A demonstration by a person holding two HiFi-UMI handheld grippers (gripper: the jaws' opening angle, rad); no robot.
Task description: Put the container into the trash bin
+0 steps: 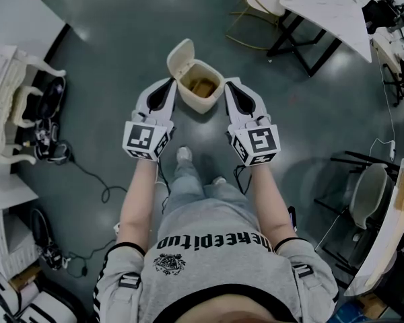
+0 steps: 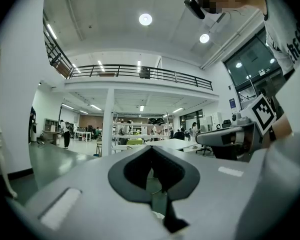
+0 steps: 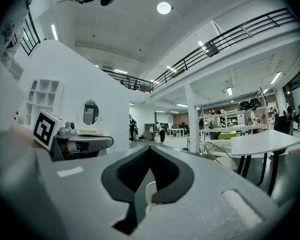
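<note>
Left gripper (image 1: 169,85): I'm reading its jaws as pressed together at the tips in the left gripper view, with nothing between them.
Right gripper (image 1: 228,86): I'm seeing the same here. The tips are meeting and nothing is clamped; only a cream sliver is showing through the gap lower down, probably the bin's lid.
Trash bin (image 1: 188,68): it's standing upright on the grey floor (image 1: 121,39) with its flip lid open and leaning up at the far-left edge.
Container (image 1: 203,87): I'm picking out a brownish shape lying inside the bin's mouth and taking it for the container. I can't tell its outline or long axis.
Key relation: the bin is showing straight ahead of me between the two sets of tips, the left gripper flanking its left wall and the right gripper its right wall. I'm judging it to be lower than both rather than touching them.
Nearer hand: neither, as both are sitting about equally close and mirroring each other.
Task state: I'm judging the drop as done, since both grippers are empty and the brownish thing is down in the bin.
Next move: I'm expecting only a pull-back away from the bin, or a nudge on the lid, which lies closer to the left gripper.
</note>
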